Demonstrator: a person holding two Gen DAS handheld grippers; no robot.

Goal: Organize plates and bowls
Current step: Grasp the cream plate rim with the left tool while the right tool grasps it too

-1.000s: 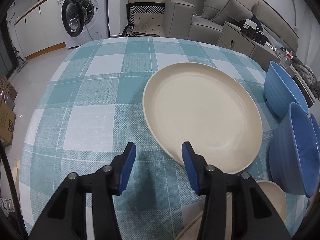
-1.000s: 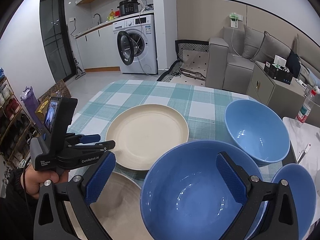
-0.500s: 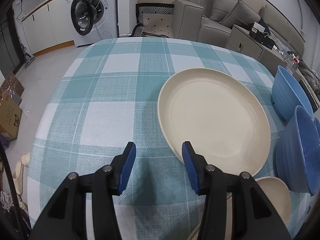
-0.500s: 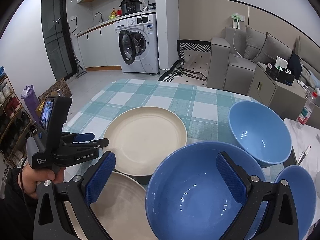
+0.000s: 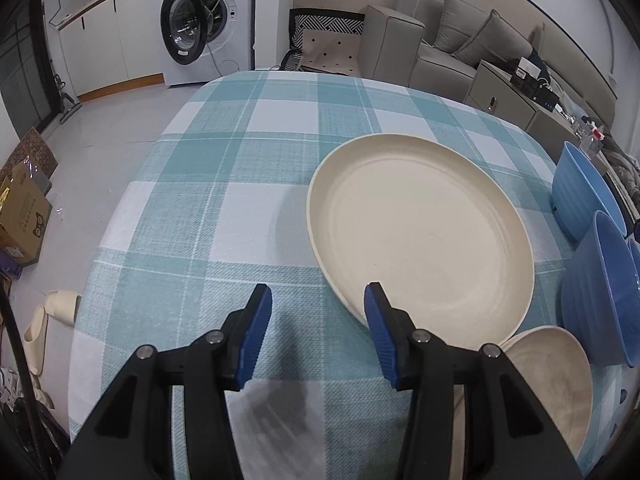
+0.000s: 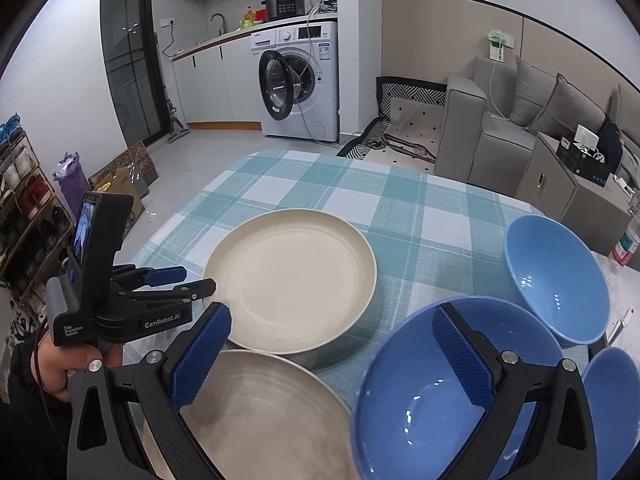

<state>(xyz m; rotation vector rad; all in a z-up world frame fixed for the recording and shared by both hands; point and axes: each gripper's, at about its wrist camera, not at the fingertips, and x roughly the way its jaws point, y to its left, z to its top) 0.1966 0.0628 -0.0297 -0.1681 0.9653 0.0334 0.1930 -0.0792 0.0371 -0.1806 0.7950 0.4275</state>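
We found the bench (image 5: pixel 208 208) under its teal-and-white checked cloth carrying all the crockery, and it was the largest thing before us; on it the big cream plate (image 6: pixel 292 276) lay flat near the middle, bare cloth stretching away on its left in the left wrist view. Next in size, the nearest blue bowl (image 6: pixel 440 396) stood upright at the bench's near right, just beside the plate but apart from it; a second blue bowl (image 6: pixel 556 276) stood behind it toward the far right edge, and a third blue bowl (image 6: pixel 612 384) showed only partly at the right border, close against the nearest one. A smaller cream plate (image 6: pixel 256 404) sat at the near edge, its far rim tucked just under or against the big plate's near rim; we could not tell whether they touched.

Our right gripper (image 6: pixel 332 352) hung above this smaller plate and the nearest bowl, jaws spread wide with nothing pinched; one pad (image 6: pixel 460 356) hung over the bowl's hollow. Our left gripper (image 5: pixel 316 332), held in a hand (image 6: pixel 60 364), hovered over the cloth at the big plate's near-left rim, jaws parted and empty, the right pad (image 5: pixel 380 336) overlapping that rim in view.
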